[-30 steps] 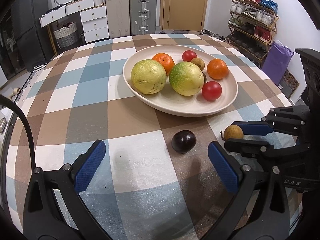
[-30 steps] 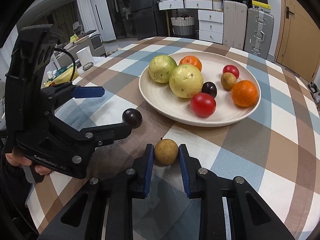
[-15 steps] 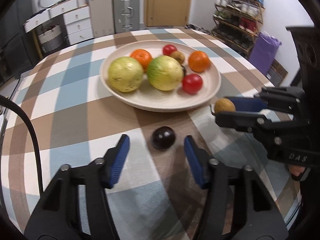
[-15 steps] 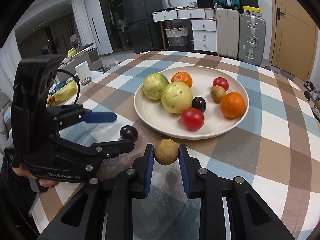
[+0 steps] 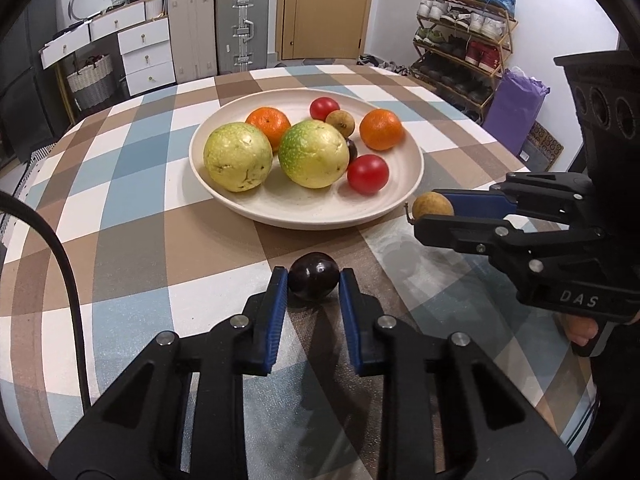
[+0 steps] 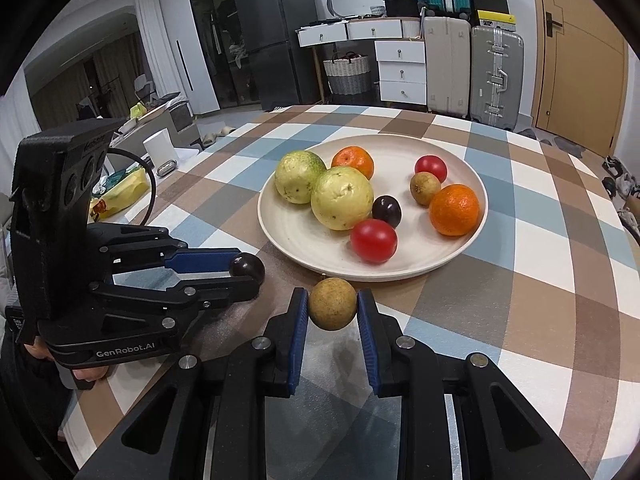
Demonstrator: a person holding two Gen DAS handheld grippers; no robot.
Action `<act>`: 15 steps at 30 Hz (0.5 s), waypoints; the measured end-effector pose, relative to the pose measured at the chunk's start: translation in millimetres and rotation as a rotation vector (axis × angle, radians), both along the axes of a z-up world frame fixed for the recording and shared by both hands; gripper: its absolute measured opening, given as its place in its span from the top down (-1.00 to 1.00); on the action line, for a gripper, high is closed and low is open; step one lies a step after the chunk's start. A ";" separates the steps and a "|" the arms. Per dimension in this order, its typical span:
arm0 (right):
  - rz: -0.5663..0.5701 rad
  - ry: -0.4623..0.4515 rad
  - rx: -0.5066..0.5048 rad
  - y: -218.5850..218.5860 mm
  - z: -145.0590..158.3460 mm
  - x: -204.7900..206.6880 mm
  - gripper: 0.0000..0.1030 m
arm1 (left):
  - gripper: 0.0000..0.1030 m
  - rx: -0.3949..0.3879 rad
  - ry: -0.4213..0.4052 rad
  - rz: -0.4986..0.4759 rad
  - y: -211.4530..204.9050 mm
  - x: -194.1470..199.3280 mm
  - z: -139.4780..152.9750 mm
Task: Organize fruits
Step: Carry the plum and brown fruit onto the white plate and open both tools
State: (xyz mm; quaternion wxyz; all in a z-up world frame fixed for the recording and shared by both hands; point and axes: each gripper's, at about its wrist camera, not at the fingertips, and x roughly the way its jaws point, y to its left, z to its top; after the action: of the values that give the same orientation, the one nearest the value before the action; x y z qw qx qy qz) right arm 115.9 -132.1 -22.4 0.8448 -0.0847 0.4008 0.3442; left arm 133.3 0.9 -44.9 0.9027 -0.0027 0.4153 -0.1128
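The left tool (image 5: 313, 280) is pinching the dark plum (image 5: 313, 281) on the counter (image 5: 132, 216), having just closed. The right tool (image 6: 332, 304) is gripping the brown fruit (image 6: 332, 303) beside the plate (image 6: 404, 270).

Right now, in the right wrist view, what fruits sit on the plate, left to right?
Green guava → yellow guava → near red tomato → plum → brown fruit → big orange. The far orange and far tomato overlap others in the order, so left out.
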 end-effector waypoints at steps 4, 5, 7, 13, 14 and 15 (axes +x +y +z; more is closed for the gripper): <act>-0.013 -0.004 0.012 -3.4 1.8 1.8 0.51 | 0.55 -0.008 -0.020 -0.007 1.0 -2.6 3.3; -0.015 -0.006 0.017 -4.2 2.7 2.0 0.51 | 0.55 -0.009 -0.024 -0.005 1.7 -3.1 4.0; -0.023 -0.018 0.030 -6.6 5.5 2.4 0.51 | 0.56 -0.014 -0.033 -0.001 2.7 -4.8 5.7; -0.082 -0.057 0.081 -19.1 12.7 7.9 0.51 | 0.56 -0.042 -0.074 0.012 5.5 -7.9 13.6; -0.090 -0.060 0.087 -20.8 13.3 8.8 0.51 | 0.56 -0.043 -0.079 0.014 5.1 -8.0 15.0; -0.105 -0.061 0.097 -23.7 13.8 10.7 0.51 | 0.56 -0.045 -0.086 0.018 4.8 -7.8 16.7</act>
State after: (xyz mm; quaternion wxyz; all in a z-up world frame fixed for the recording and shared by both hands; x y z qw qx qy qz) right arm 126.6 -155.8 -8.6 0.8765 -0.0332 0.3617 0.3159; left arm 125.4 5.8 -28.2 0.9203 -0.0217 0.3736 -0.1140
